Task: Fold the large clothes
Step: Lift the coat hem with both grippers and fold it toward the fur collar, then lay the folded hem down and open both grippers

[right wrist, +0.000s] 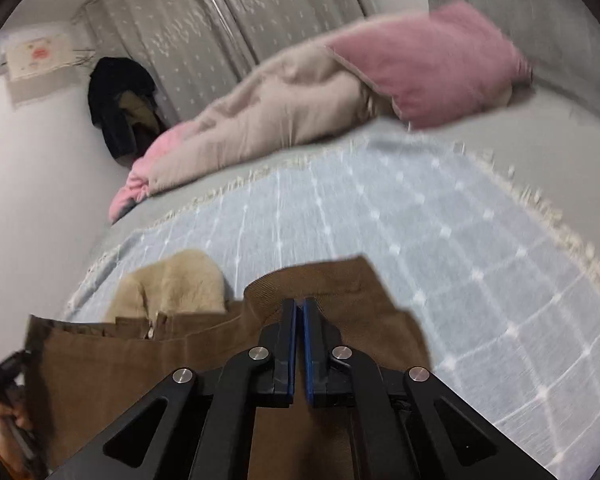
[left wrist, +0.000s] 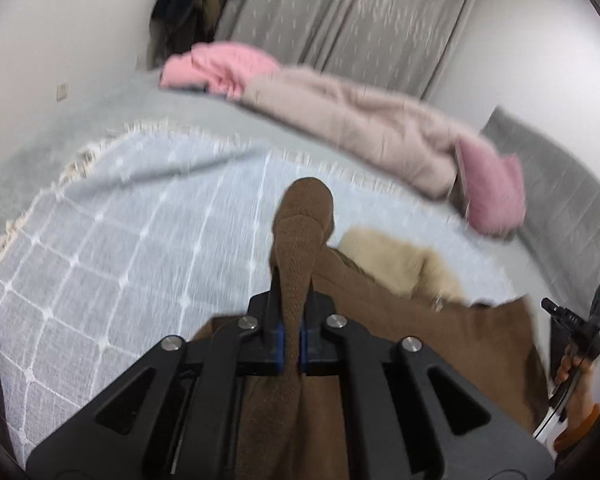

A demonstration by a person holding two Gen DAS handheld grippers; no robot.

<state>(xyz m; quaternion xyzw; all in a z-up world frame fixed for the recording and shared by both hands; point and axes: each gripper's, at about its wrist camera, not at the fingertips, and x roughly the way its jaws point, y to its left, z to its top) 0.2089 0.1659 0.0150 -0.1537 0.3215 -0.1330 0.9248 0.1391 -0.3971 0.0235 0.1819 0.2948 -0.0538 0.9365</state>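
Both grippers are pinching the brown coat (left wrist: pixel 420 320), hanging low in frame over the checked blanket (right wrist: pixel 420 240); left gripper (left wrist: pixel 292 312) is clamping a bunched edge, right gripper (right wrist: pixel 299 320) the collar; it looks heavy, soft, best held at its edges; its cream lining (right wrist: pixel 172 284) is showing.

A pale blue checked throw (right wrist: pixel 440 240) with a cream fringe covers the near part of the grey bed (left wrist: pixel 172 104). Along its far side lies a rumpled beige blanket (right wrist: pixel 284 108) with a pink lining, and a pink pillow (right wrist: pixel 428 64) rests at its right end. Farther back hang grey patterned curtains (left wrist: pixel 352 20), with dark clothes (right wrist: pixel 120 100) hanging on the white wall to their left.
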